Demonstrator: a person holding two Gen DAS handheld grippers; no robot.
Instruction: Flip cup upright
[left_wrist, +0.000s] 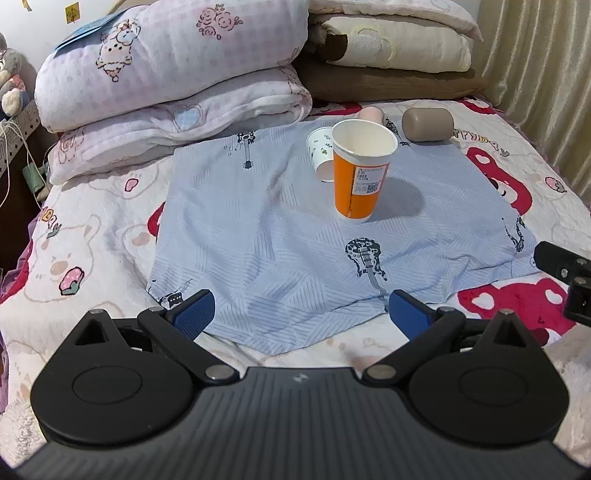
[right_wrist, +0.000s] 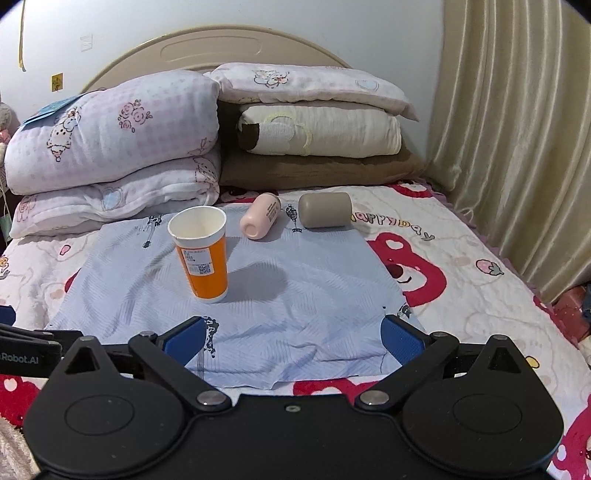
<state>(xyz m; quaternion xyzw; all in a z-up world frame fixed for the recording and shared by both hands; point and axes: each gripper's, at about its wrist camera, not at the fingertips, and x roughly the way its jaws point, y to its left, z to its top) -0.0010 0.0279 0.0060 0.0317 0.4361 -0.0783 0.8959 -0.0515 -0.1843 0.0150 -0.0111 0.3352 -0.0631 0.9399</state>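
Note:
An orange paper cup (left_wrist: 360, 173) with a white rim and a label stands upright on the blue guitar-print cloth (left_wrist: 258, 236); it also shows in the right wrist view (right_wrist: 203, 254). A small white printed cup (left_wrist: 320, 153) lies on its side just behind it. A pink cup (right_wrist: 260, 218) and a taupe cup (right_wrist: 325, 209) lie on their sides at the cloth's far edge. My left gripper (left_wrist: 301, 314) is open and empty, well short of the orange cup. My right gripper (right_wrist: 293, 336) is open and empty, near the cloth's front edge.
The cloth (right_wrist: 258, 306) lies on a bed with a pink and red cartoon quilt (right_wrist: 461, 266). Folded pink quilts (left_wrist: 166, 70) and stacked pillows (right_wrist: 317, 147) stand at the back. A beige curtain (right_wrist: 517, 129) hangs on the right. The right gripper's body (left_wrist: 565, 273) shows at the left view's right edge.

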